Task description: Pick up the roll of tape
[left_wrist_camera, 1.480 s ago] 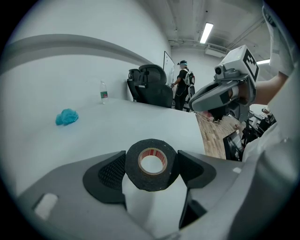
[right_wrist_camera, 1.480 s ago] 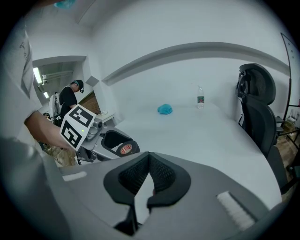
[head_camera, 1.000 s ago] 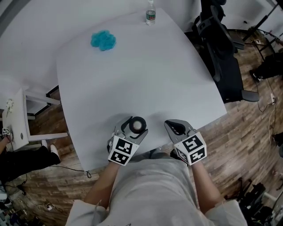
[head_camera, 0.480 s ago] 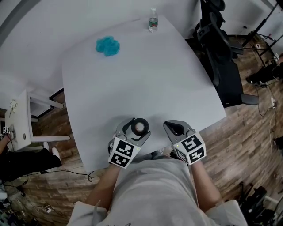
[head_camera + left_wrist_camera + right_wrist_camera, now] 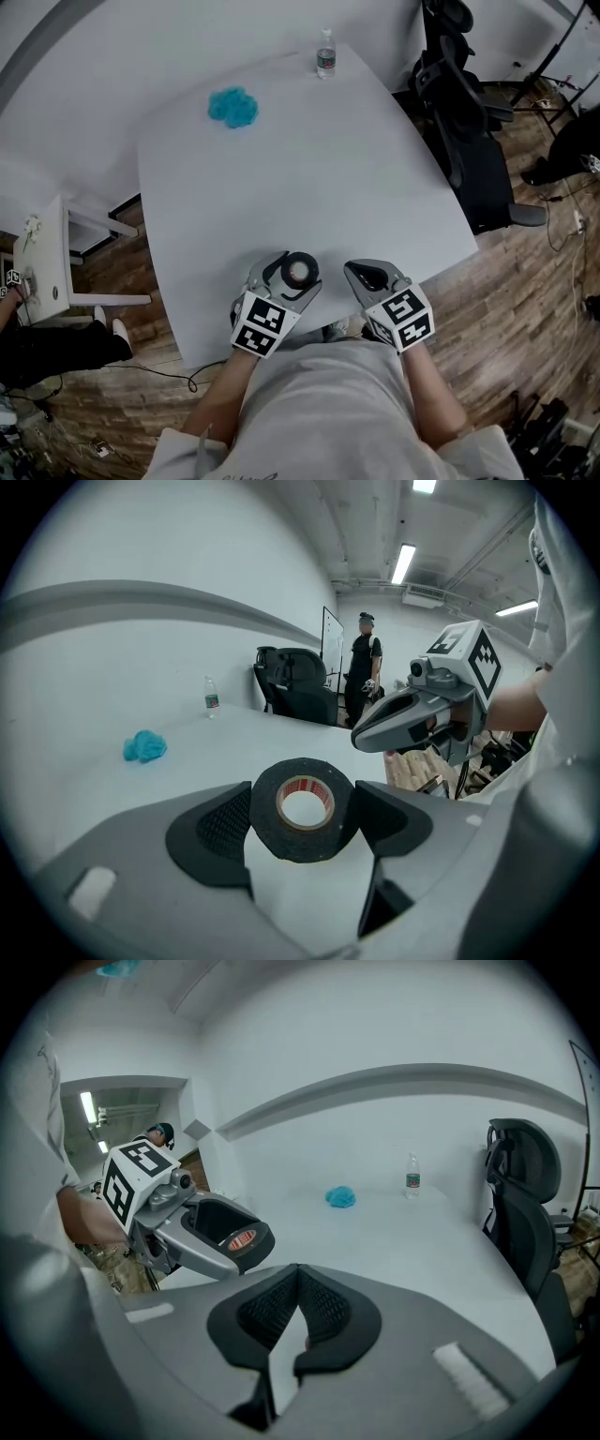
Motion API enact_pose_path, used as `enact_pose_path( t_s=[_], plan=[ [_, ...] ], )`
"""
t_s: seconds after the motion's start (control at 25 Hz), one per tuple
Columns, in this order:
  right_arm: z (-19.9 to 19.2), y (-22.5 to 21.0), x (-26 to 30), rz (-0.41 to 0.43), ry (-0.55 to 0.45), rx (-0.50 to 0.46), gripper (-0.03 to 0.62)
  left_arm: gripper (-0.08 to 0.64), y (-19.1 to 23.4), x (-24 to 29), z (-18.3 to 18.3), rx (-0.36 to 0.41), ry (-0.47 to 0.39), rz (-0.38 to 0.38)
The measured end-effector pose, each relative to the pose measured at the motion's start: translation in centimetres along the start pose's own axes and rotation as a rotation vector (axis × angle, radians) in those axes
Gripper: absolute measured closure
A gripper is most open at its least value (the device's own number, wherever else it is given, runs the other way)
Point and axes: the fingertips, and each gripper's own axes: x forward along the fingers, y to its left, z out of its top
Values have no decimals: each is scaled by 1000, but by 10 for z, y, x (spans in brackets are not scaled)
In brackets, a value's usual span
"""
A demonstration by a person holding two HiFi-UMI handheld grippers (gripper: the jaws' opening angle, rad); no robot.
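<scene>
The roll of tape (image 5: pixel 297 271) is black, and its pale core carries red print (too small to read). It sits low and centre in the head view, clamped between the two dark pads of the left gripper (image 5: pixel 291 275). The left gripper view shows a pad pressed against each side of the roll, with the hole facing the camera. Whether the roll is clear of the tabletop cannot be told.

The right gripper (image 5: pixel 359 271) is just to the right of the left one, apart from it. Its jaws are closed on each other at the tips, with nothing between them. Each gripper carries one cube of black-and-white square markers: the left cube (image 5: pixel 260 322) and the right cube (image 5: pixel 403 317). The markers are patterns, not words.

Counted on the white table (image 5: pixel 300 178) are one roll, one crumpled blue cloth (image 5: pixel 233 107) and one water bottle (image 5: pixel 325 52). The bottle's label cannot be read. The cloth lies in the upper left of the tabletop and the bottle stands at the upper edge, both well apart from the grippers.

Both grippers are near the table's lower edge, close to the person's body. The broad middle of the tabletop above them is bare. A black office chair (image 5: pixel 459 103) stands off the right edge over the wood floor. A small white side table (image 5: pixel 42 272) stands off the left edge. In the left gripper view, a person (image 5: pixel 363 663) stands far back in the room.
</scene>
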Motion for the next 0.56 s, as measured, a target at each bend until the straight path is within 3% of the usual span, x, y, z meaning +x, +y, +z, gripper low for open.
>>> enact_pose_path(
  t_s=[0.56],
  plan=[
    [-5,14,-11,12,4,-20,586,193,-9,-14,0,3,-8,13]
  ],
)
